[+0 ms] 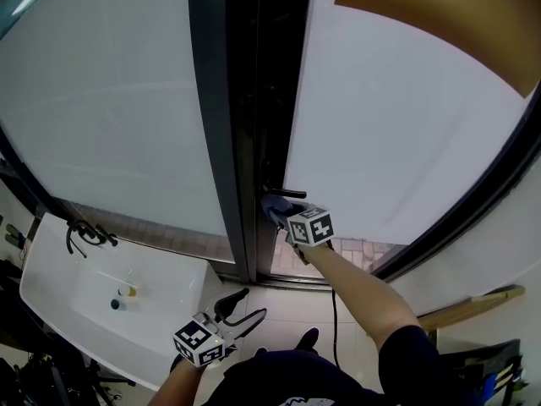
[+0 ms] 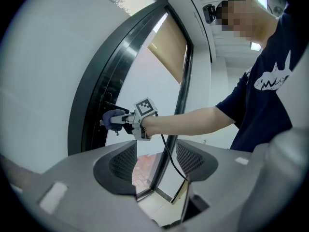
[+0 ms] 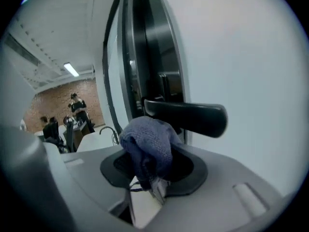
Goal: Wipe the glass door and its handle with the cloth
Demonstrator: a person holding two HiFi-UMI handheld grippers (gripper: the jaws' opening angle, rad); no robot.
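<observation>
The glass door point(image 1: 397, 134) has frosted panes and a dark frame point(image 1: 249, 125). Its black lever handle point(image 1: 288, 194) sticks out from the frame at mid height. My right gripper point(image 1: 275, 211) is shut on a blue cloth point(image 1: 272, 205) held up against the handle from just below. In the right gripper view the bunched cloth point(image 3: 147, 144) sits between the jaws, right under the handle point(image 3: 188, 116). My left gripper point(image 1: 252, 304) hangs low near the person's body, open and holding nothing. From the left gripper view I see the cloth point(image 2: 113, 119) at the handle, through the open left gripper point(image 2: 154, 163).
A white sink point(image 1: 59, 290) with a black tap point(image 1: 83, 235) stands at the lower left. A brown blind point(image 1: 439, 15) covers the door's upper right. A wooden board point(image 1: 465, 309) leans at the lower right. A cable point(image 1: 333, 311) hangs from the right gripper. People point(image 3: 77, 109) stand far behind.
</observation>
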